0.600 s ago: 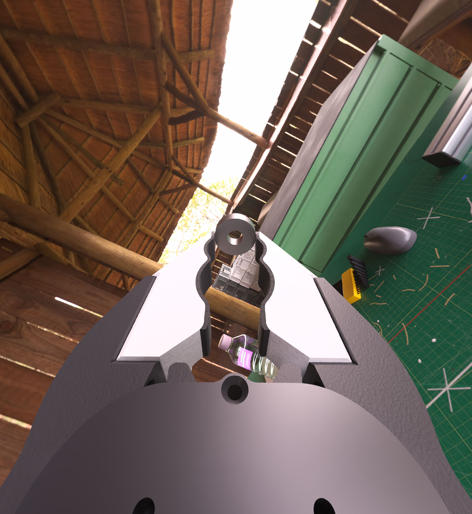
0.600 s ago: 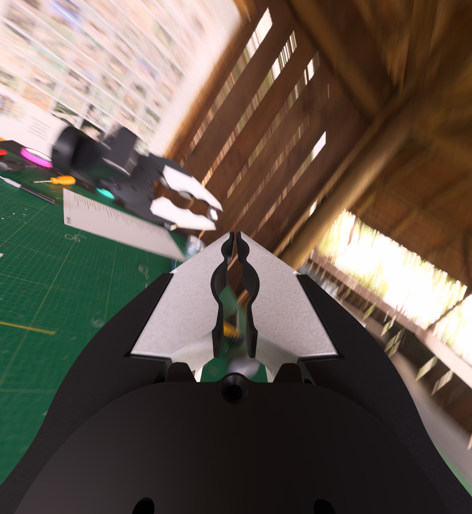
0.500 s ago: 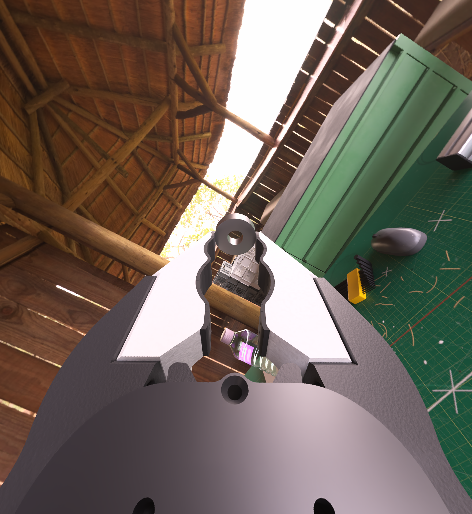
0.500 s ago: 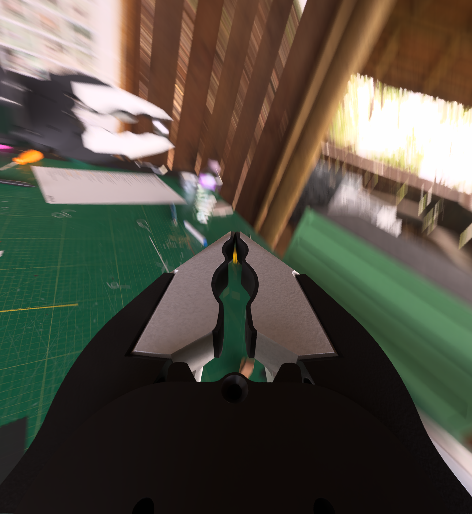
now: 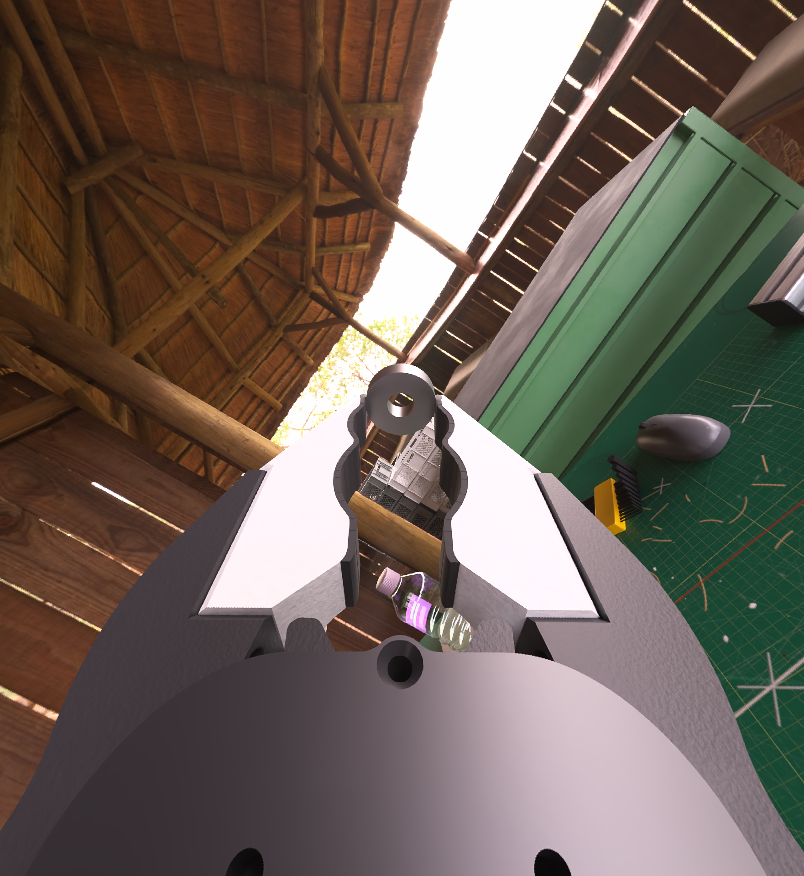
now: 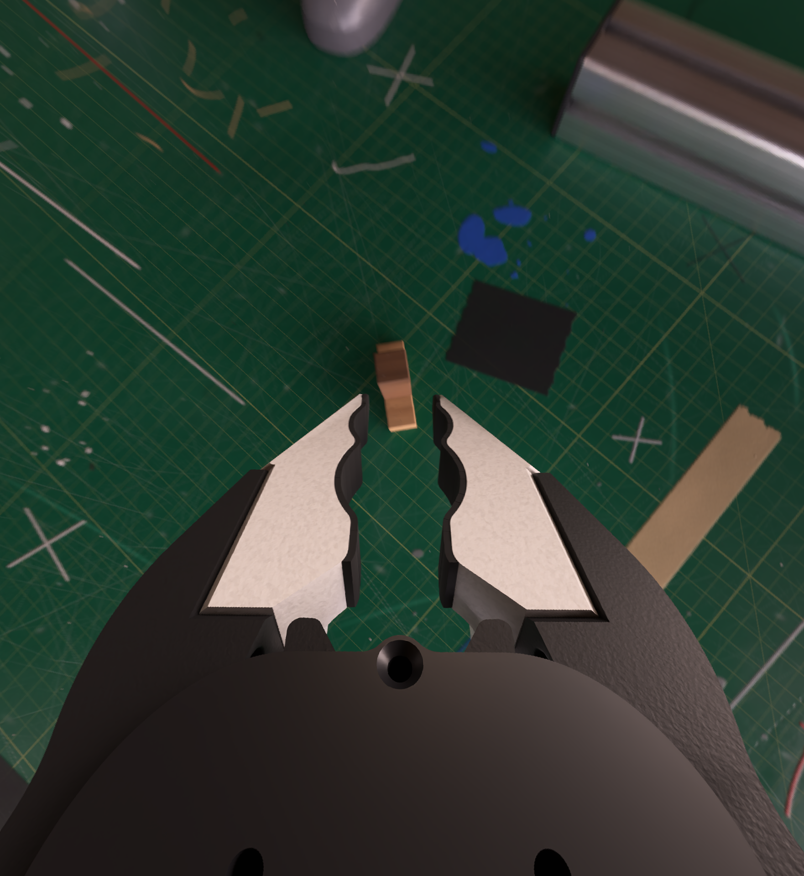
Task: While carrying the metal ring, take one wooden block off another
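Observation:
My left gripper (image 5: 400, 407) is shut on the grey metal ring (image 5: 401, 405), held at its fingertips high above the green mat (image 5: 746, 545) and pointing up toward the thatched roof. In the right wrist view, a small stack of wooden blocks (image 6: 394, 386) stands on the green mat (image 6: 201, 332); a darker block sits on lighter ones. My right gripper (image 6: 401, 407) is open and empty, looking down from above, with its fingertips either side of the stack's near end and apart from it.
A grey mouse (image 5: 682, 436), a yellow and black comb (image 5: 617, 497), a green cabinet (image 5: 627, 308) and a metal bar (image 5: 803, 289) lie at the right. A plastic bottle (image 5: 421, 609) shows between my fingers. Near the blocks are a black square (image 6: 511, 336), blue paint spots (image 6: 483, 239), a tan strip (image 6: 703, 493) and the metal bar (image 6: 703, 109).
My right gripper has swung from facing the wall down to face the mat over the wooden blocks, and it has opened. My left gripper holds the ring almost still.

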